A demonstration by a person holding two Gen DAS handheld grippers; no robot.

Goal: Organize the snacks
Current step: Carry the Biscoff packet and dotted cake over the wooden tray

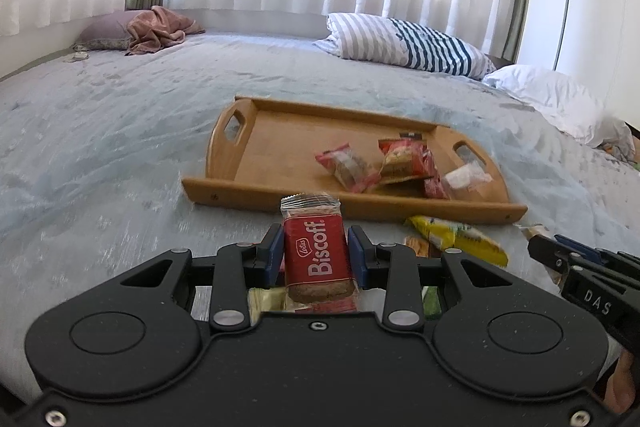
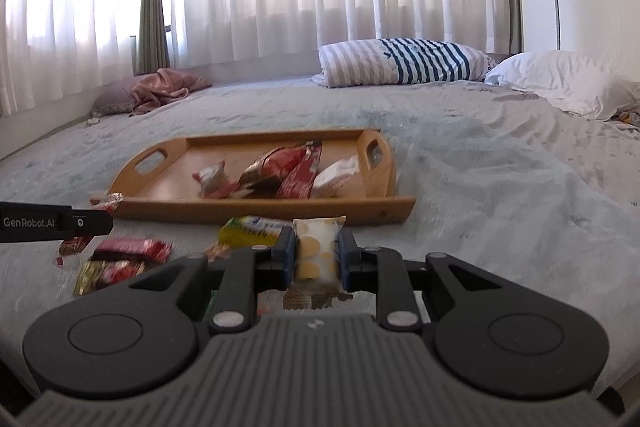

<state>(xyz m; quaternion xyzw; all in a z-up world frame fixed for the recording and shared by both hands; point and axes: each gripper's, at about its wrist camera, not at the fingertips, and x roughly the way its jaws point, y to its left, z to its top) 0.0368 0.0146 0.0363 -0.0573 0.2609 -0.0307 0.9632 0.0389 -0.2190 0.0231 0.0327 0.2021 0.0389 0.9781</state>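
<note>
Looking over the big bed, I saw the wooden tray lying on it with some snacks inside. My left gripper squeezed a red Biscoff packet just before the tray. My right gripper pinched a white dotted snack there too.

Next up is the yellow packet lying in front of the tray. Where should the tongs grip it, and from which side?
Grip the yellow packet across its narrow width near the middle, coming from above. It lies flat and long on the bed, so only its two long edges offer a pinch.
</note>
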